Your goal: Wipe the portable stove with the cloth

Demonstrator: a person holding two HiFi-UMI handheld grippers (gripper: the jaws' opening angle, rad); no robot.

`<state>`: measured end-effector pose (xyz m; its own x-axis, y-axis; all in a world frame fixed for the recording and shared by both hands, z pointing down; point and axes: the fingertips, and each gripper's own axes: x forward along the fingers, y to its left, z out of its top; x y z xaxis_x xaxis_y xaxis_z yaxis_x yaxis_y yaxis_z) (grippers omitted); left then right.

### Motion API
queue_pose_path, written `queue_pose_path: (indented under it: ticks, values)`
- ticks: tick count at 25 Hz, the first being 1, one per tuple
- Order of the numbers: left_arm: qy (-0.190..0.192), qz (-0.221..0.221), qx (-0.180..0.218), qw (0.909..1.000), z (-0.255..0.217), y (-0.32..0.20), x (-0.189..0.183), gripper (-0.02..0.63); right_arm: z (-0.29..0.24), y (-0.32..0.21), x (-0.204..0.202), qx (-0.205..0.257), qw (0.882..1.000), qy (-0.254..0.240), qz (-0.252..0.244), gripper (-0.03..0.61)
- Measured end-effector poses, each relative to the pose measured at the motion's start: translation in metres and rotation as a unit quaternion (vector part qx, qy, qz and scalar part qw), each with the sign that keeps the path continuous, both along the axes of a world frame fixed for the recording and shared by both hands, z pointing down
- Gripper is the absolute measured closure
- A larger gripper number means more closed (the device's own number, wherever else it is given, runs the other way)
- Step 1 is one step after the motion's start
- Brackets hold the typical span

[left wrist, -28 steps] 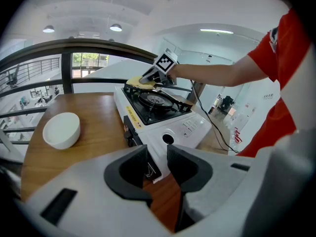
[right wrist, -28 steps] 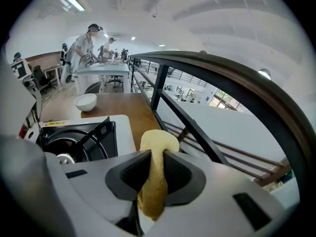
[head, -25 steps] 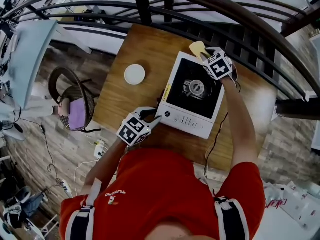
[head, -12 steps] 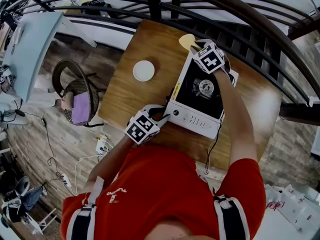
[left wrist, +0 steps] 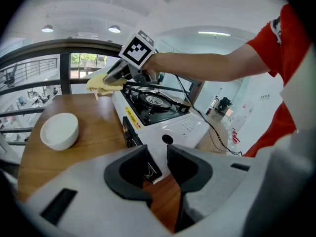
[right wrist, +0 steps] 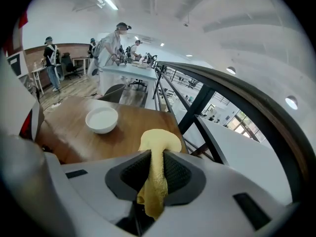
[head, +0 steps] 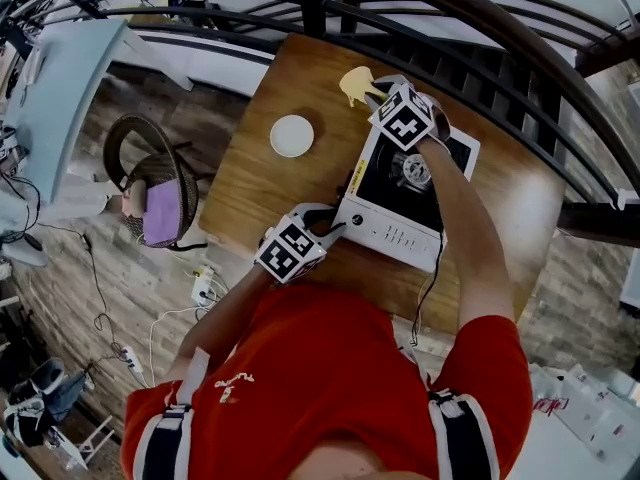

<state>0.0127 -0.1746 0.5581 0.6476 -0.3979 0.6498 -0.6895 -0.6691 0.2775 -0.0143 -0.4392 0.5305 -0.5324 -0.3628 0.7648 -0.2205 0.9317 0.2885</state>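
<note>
Count on the desk (head: 250, 198): 1 portable stove (head: 395, 233), 1 yellow cloth (head: 355, 85), 1 white bowl (head: 292, 135). 2 grippers, each with 1 marker cube. On the stove: 1 burner (left wrist: 154, 99), 1 round knob (left wrist: 167, 139).

Right gripper (right wrist: 157, 157): fingers (right wrist: 131, 174) closed tight on the cloth, folded cloth end bulging out past the fingertips, tail hanging down behind them. Cloth located at the stove's far left corner, over the desk just off that corner; contact with stove or desk not determinable.

Left gripper (left wrist: 158, 167): fingers (left wrist: 126, 174) a narrow gap apart, nothing clamped. Positioned at the stove's near left corner, low over the desk, with that corner in line with the gap. Touching or not: not determinable.

Edges and room: stove set at an angle on the right part of the desk, near edge toward the person. Cloth near the desk's far edge, dark railing (head: 450, 8) just beyond. Bowl well apart from the stove on its left, bare wood between and around it. Thin dark cable (head: 428, 288) along the stove's right side, off the near edge.

Writing: yellow label strip (left wrist: 131, 117) on the stove's left side, print too small to read. Front panel markings (left wrist: 190, 127) illegible. Black-and-white square codes on both cubes.
</note>
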Motion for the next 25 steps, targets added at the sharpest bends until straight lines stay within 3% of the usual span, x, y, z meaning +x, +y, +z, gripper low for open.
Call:
queue_pose_path:
  ticks: [17,25]
  values:
    - [0.006,-0.004,0.005,1.0000,0.004,0.001,-0.001,0.486,0.007,0.161,-0.010,-0.017,0.997,0.009,-0.076,0.492]
    - [0.008,-0.015,0.012,0.9998,0.005,0.004,0.003,0.486,0.000,0.213,-0.007,-0.061,0.996,-0.038,-0.052,0.492]
